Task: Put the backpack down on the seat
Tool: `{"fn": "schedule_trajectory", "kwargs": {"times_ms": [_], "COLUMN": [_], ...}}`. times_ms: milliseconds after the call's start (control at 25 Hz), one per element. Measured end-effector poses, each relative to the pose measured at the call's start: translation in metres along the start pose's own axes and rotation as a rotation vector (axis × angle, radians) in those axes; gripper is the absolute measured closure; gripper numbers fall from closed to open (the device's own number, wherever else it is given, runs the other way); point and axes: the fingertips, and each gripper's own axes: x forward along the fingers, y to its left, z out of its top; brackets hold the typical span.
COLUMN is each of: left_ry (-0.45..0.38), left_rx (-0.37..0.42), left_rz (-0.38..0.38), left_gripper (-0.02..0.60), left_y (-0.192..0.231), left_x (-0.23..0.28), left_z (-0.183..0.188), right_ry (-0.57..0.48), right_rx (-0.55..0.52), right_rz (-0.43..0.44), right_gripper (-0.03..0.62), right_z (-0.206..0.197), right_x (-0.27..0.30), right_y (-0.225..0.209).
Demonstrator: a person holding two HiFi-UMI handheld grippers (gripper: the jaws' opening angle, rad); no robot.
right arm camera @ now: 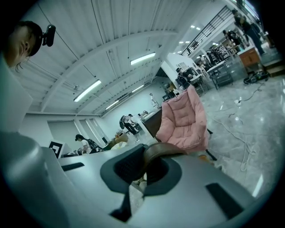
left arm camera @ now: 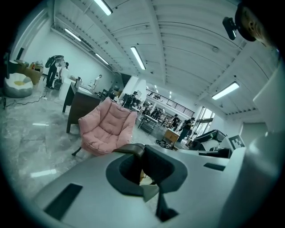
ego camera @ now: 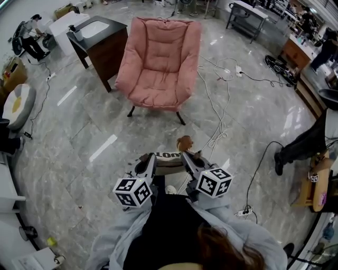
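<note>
While both grippers pointed toward the pink chair (ego camera: 160, 63):
Backpack (ego camera: 168, 162): hung between the grippers, well short of the chair, off its seat.
Left gripper (ego camera: 149, 160): jaws closed on brown strap (left arm camera: 132, 148).
Right gripper (ego camera: 186, 157): jaws likewise clamped on brown strap.

White print on the backpack (ego camera: 168, 156) cannot be read

Glossy grey marbled floor (ego camera: 68, 142) catching pale streaks of reflected light; white cables (ego camera: 217, 100) trail loosely across it; a dark wooden cabinet (ego camera: 105, 52) with a white top stands at the upper left; a metal-framed table (ego camera: 252, 16) at the upper right; a white-and-yellow cushion (ego camera: 18, 103) lies at the left edge; overhead, a white ribbed ceiling (left arm camera: 178, 40) carries long strip lights (left arm camera: 138, 58).
</note>
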Motion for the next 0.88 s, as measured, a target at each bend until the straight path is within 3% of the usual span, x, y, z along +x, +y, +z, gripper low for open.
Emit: {"fn": "schedule_trajectory", "kwargs": {"times_ms": [400, 880], "left_ry": [0.02, 0.027], "left_rx": [-0.009, -0.015], "left_rz": [0.009, -0.009], "left_gripper": [0.561, 0.561], "left_y": [0.021, 0.073], "left_x": [0.035, 0.126], "left_z": [0.015, 0.082], "right_ry": [0.008, 0.007], "right_rx": [0.015, 0.021], "right_rz": [0.001, -0.035], "right_gripper": [0.585, 0.585], "right_z": [0.02, 0.087], "right_x": [0.034, 0.128], "right_y": [-0.015, -0.048]}}
